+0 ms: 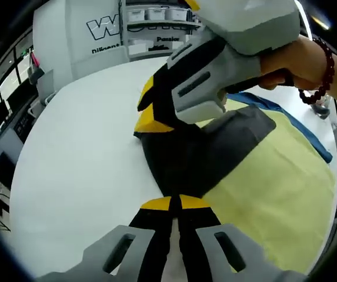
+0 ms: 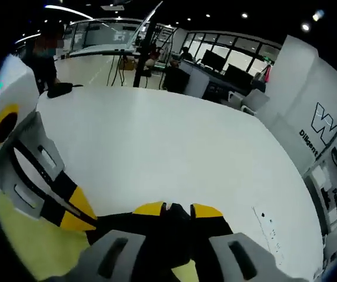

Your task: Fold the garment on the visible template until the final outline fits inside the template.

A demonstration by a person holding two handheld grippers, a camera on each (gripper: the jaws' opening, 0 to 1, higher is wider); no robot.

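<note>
A dark grey garment (image 1: 203, 153) lies bunched across the near corner of a pale yellow template (image 1: 274, 200) on the white table (image 1: 80, 158). In the left gripper view my left gripper (image 1: 177, 203) is shut on the garment's near edge. My right gripper (image 1: 149, 111), held by a hand with a bead bracelet, comes in from the upper right and pinches the garment's far edge. In the right gripper view the right gripper (image 2: 177, 210) is shut on dark garment cloth (image 2: 150, 235), the left gripper (image 2: 79, 214) sits close at its left, and the template (image 2: 21, 247) shows below.
A blue strip (image 1: 309, 132) runs along the template's far side. White shelving with bins (image 1: 156, 23) and a lettered wall panel stand beyond the table. Desks with monitors (image 2: 227, 70) and a person (image 2: 42, 64) are past the table's far edge (image 2: 156, 94).
</note>
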